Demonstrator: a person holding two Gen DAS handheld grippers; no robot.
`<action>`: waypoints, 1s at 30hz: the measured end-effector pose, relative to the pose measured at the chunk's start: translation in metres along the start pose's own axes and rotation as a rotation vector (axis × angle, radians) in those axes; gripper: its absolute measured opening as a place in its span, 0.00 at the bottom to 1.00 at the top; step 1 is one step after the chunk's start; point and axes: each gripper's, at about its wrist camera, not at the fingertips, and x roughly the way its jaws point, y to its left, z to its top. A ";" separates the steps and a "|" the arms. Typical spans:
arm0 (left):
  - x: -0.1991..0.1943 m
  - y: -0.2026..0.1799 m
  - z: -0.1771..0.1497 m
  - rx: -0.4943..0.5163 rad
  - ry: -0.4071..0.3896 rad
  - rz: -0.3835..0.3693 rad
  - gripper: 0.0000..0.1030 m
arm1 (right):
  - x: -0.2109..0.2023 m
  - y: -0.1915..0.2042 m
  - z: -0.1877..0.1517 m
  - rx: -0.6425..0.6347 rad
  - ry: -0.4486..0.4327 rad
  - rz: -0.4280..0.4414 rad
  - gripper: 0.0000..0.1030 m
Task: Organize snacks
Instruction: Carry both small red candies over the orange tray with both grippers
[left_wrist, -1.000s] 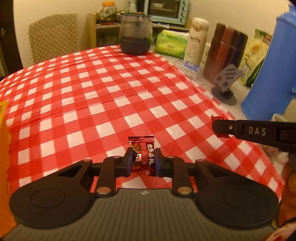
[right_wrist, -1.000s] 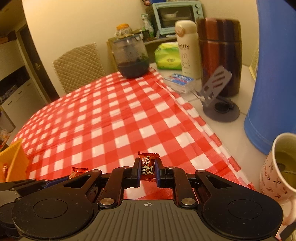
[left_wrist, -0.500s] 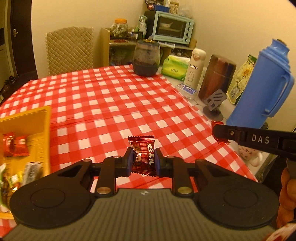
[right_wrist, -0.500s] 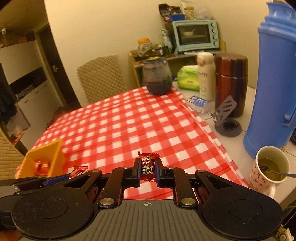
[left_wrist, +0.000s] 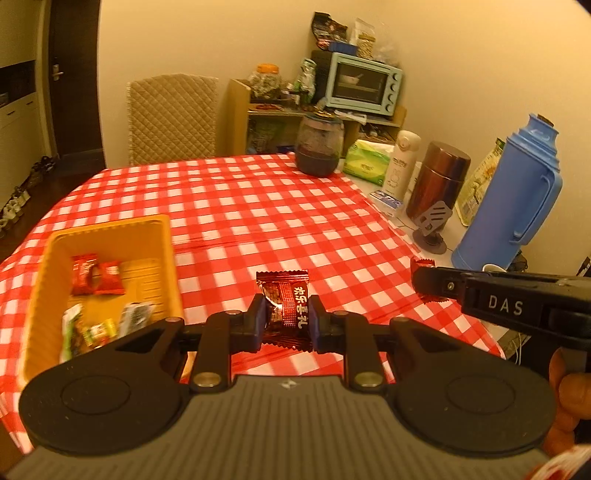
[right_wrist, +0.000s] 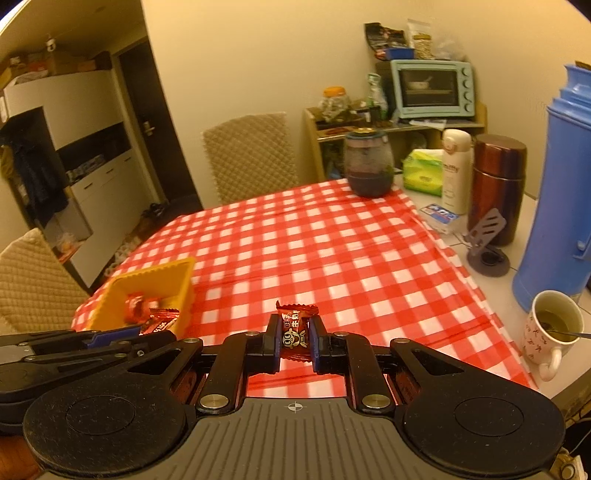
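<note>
My left gripper (left_wrist: 286, 317) is shut on a dark red wrapped candy (left_wrist: 284, 306), held above the red checked tablecloth (left_wrist: 258, 206). My right gripper (right_wrist: 293, 338) is shut on a smaller red candy with a cartoon face (right_wrist: 293, 328). The yellow basket (left_wrist: 110, 230) sits at the left with several wrapped snacks (left_wrist: 96, 278) inside; it also shows in the right wrist view (right_wrist: 162, 275). The right gripper shows from the side in the left wrist view (left_wrist: 428, 280), to the right of the left one. The left gripper shows low at the left in the right wrist view (right_wrist: 155, 326), next to the basket.
A blue thermos (left_wrist: 513, 195), brown flask (left_wrist: 439, 177), white bottle (left_wrist: 400, 162), phone stand (left_wrist: 430, 229), tissue pack (left_wrist: 369, 160) and dark jar (left_wrist: 319, 147) line the table's right and far side. A mug of tea (right_wrist: 554, 328) stands near the right edge. Chairs stand beyond.
Both grippers have risen and pulled back from the table with their candies still held. The yellow basket has come fully into view at the left.
</note>
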 end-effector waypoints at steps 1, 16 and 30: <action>-0.005 0.004 -0.002 -0.006 -0.002 0.006 0.21 | -0.001 0.005 -0.001 -0.009 0.001 0.007 0.15; -0.053 0.056 -0.030 -0.082 -0.009 0.106 0.21 | 0.002 0.071 -0.022 -0.113 0.037 0.118 0.15; -0.064 0.089 -0.041 -0.140 -0.006 0.158 0.21 | 0.021 0.105 -0.032 -0.170 0.073 0.158 0.15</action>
